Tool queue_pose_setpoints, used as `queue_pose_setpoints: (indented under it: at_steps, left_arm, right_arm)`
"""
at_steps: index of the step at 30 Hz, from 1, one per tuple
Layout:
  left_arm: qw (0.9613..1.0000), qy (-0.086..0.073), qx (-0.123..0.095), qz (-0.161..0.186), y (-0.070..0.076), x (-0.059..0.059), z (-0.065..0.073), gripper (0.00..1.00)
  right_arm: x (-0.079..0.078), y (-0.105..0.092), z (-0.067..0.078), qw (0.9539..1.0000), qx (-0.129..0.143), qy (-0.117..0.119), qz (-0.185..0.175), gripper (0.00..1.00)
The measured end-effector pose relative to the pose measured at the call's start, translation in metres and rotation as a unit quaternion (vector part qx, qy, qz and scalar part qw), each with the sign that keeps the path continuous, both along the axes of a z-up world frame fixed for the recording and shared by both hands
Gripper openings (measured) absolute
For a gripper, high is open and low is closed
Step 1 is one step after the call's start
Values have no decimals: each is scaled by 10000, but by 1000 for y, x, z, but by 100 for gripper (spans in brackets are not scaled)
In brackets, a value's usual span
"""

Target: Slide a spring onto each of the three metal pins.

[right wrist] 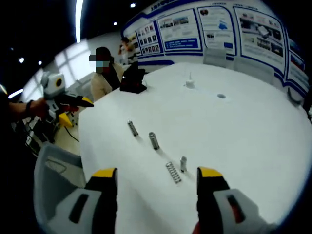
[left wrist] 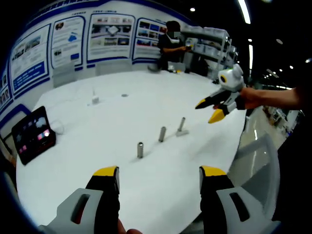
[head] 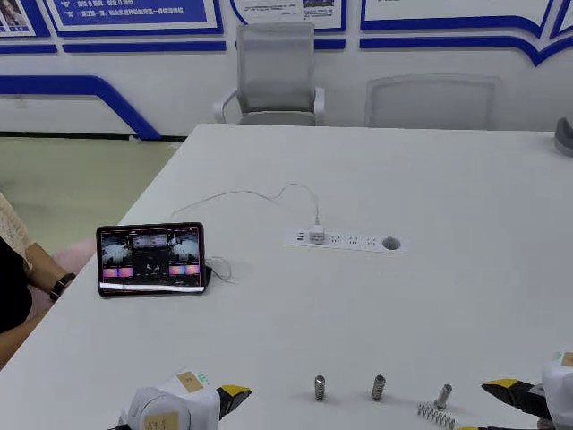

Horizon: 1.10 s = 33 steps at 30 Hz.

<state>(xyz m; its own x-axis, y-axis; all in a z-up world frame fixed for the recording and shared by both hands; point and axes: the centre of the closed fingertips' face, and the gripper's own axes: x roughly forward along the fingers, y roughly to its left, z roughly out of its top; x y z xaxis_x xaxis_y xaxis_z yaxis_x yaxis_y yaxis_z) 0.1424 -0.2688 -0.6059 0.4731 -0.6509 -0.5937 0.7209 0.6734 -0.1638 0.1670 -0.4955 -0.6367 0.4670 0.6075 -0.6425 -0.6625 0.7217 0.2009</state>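
Spring left to fit lies flat on the white tabletop, just beside the bare pin. It looks like a thin, light wire coil that would squash, roll or flick away easily. I would pinch it gently across the middle, leaving one end free to go over the stiff metal pin.

The right gripper hovers near it with its yellow-tipped fingers wide apart and empty. The left gripper also gapes, holding nothing, and its paper label carries marks too blurred to read. The middle pin and the left pin seem to wear coils already.

Beyond them lie a power strip and a tablet showing camera pictures. The writing on the blue-bordered wall boards is too small to read.
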Motion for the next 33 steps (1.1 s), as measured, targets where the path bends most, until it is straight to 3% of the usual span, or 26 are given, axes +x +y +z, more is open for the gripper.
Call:
queue_pose_setpoints:
  at_steps: [17, 27, 33]
  left_arm:
    - [9991, 47, 64, -419, -35, 6, -7, 69]
    - [9960, 48, 81, -890, -73, 7, -9, 69]
    - [9912, 64, 205, -1303, -96, 4, -17, 69]
  right_arm:
    - [-32, -19, 0, 9993, 235, 76, -267, 74]
    - [-50, -26, -7, 9987, 271, 200, -384, 76]
    - [-57, -33, -9, 9987, 195, 230, -423, 77]
